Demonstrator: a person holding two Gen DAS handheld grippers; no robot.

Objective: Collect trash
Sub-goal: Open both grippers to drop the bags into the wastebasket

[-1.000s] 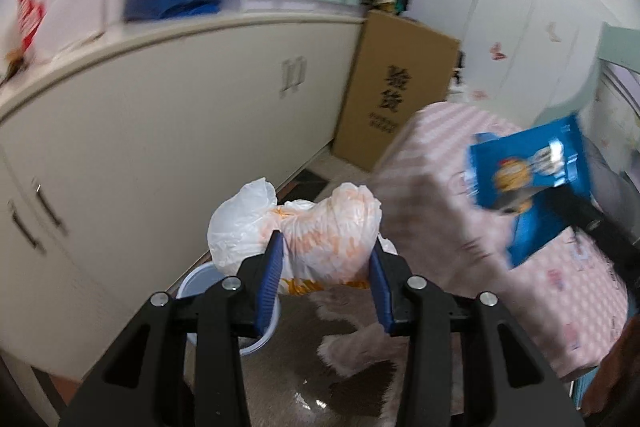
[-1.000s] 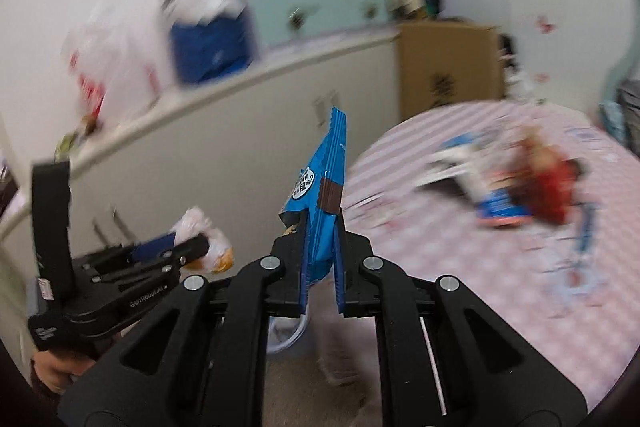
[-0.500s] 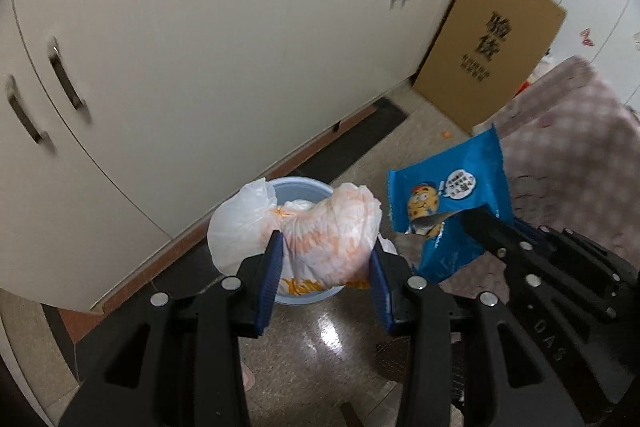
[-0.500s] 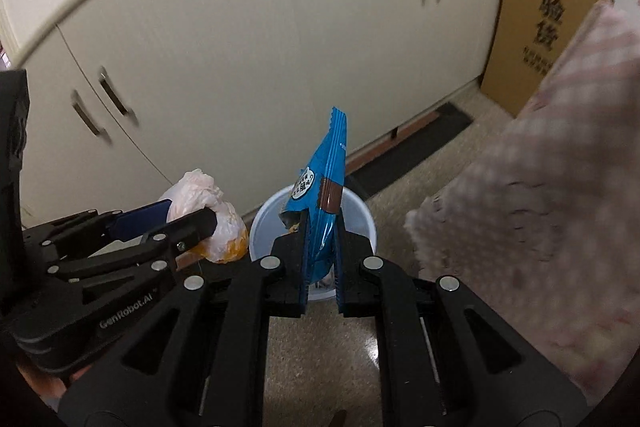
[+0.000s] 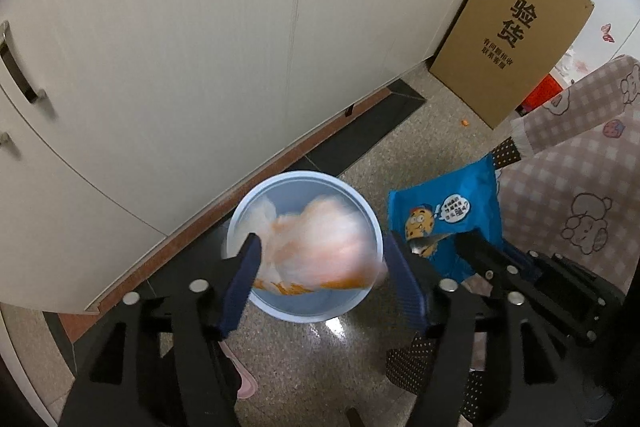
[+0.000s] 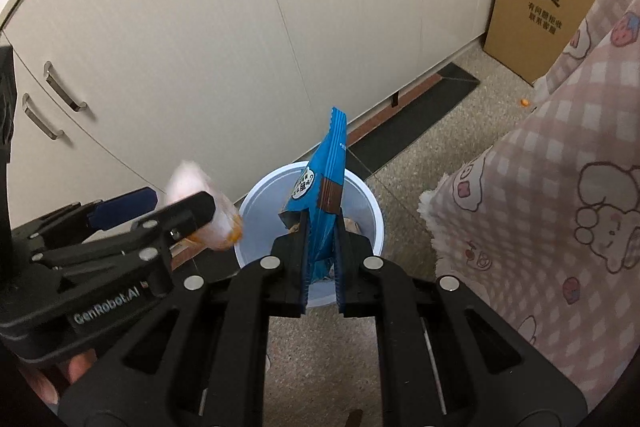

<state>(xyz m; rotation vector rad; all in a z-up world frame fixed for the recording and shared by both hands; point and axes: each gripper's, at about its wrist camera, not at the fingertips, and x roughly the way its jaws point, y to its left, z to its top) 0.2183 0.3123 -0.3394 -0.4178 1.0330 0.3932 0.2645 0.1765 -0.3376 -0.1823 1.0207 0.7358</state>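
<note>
A light blue bin (image 5: 308,311) stands on the floor by the cabinets. Right above it my left gripper (image 5: 324,275) has its jaws opening, spread wider than the white and orange plastic bag (image 5: 320,243) between them. The bag is blurred and no longer pinched. In the right wrist view the same bag (image 6: 188,179) shows at the left gripper (image 6: 176,203), left of the bin (image 6: 362,189). My right gripper (image 6: 322,247) is shut on a blue snack packet (image 6: 328,179), held upright over the bin. From the left wrist view that packet (image 5: 448,215) hangs just right of the bin.
Cream cabinet doors (image 5: 200,47) with metal handles run behind the bin. A cardboard box (image 5: 516,31) leans at their far end. A pink checked tablecloth (image 6: 560,167) hangs close on the right. A dark mat (image 5: 360,139) lies on the speckled floor.
Both grippers have come down and tilted over the bin. The left jaws have spread apart and let go of the plastic bag, which now blurs. The right still grips the blue packet.
</note>
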